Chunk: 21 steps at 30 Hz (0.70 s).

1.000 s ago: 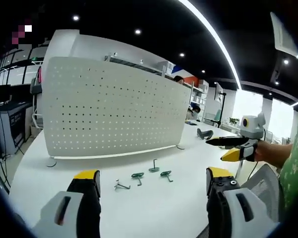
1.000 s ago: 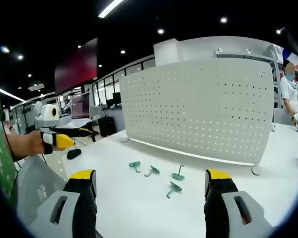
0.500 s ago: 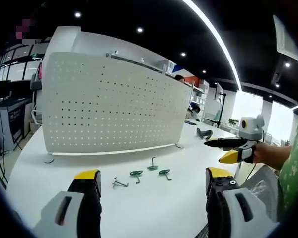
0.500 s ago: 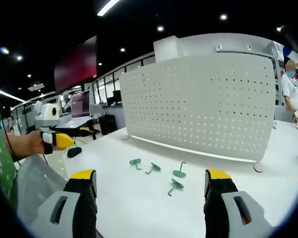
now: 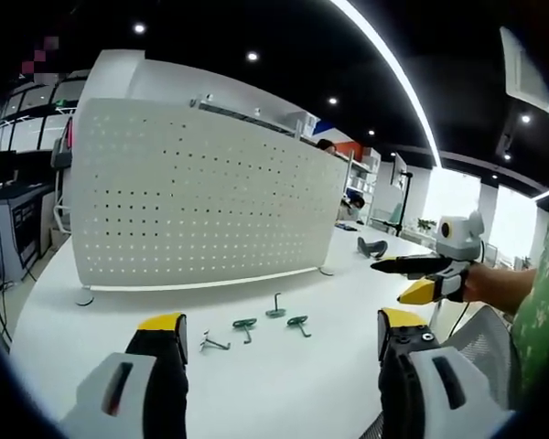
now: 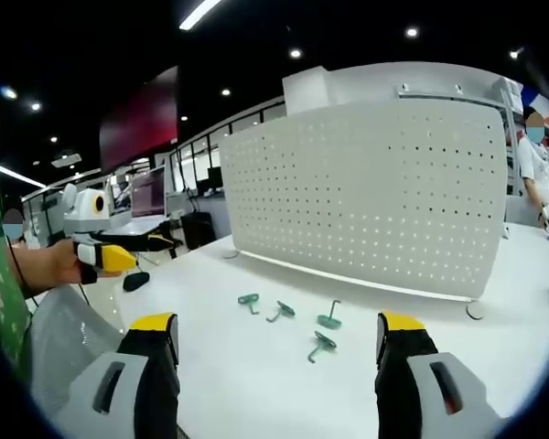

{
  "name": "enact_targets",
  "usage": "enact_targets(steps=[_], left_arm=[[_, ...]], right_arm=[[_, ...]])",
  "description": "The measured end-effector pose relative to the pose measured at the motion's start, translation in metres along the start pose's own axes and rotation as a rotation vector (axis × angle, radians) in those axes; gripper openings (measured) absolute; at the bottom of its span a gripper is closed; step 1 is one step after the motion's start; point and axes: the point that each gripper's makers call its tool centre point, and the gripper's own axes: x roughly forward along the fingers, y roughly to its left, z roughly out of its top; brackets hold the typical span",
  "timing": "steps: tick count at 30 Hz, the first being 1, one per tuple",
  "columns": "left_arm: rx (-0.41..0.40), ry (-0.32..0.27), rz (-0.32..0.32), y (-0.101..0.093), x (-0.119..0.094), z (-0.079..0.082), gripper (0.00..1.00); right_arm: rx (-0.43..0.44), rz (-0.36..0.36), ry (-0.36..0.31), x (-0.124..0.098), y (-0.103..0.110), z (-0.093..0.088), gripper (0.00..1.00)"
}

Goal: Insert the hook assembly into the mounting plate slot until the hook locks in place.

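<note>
A white perforated mounting plate [image 5: 201, 192] [image 6: 366, 201] stands upright on the white table [image 5: 284, 393]. In front of it lie several small green hooks, among them one [image 5: 245, 325] beside another [image 5: 298, 322], and a bare metal one [image 5: 214, 344]. The right gripper view has the hooks at mid-table [image 6: 280, 311] [image 6: 320, 346]. My left gripper [image 5: 279, 320] hovers open above the table edge, short of the hooks, and is held out at the left [image 6: 151, 253]. My right gripper [image 6: 274, 322] is open too, empty, and reaches in from the right [image 5: 391, 282].
A black mouse-like object [image 6: 135, 282] lies on the table near the left gripper, and another dark item [image 5: 375, 245] sits past the plate's end. A mesh chair back [image 6: 64, 338] is close below. A person [image 6: 533, 155] stands behind the plate.
The left gripper view has drifted a little, so the plate and hooks sit slightly lower and further left in it. Hooks lie as before; both grippers stay open.
</note>
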Motion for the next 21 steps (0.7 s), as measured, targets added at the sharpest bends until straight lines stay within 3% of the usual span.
enact_targets(steps=[21], left_arm=[[-0.014, 0.013, -0.028, -0.013, 0.005, -0.010, 0.85]], right_arm=[[-0.011, 0.012, 0.008, 0.003, -0.002, 0.003, 0.89]])
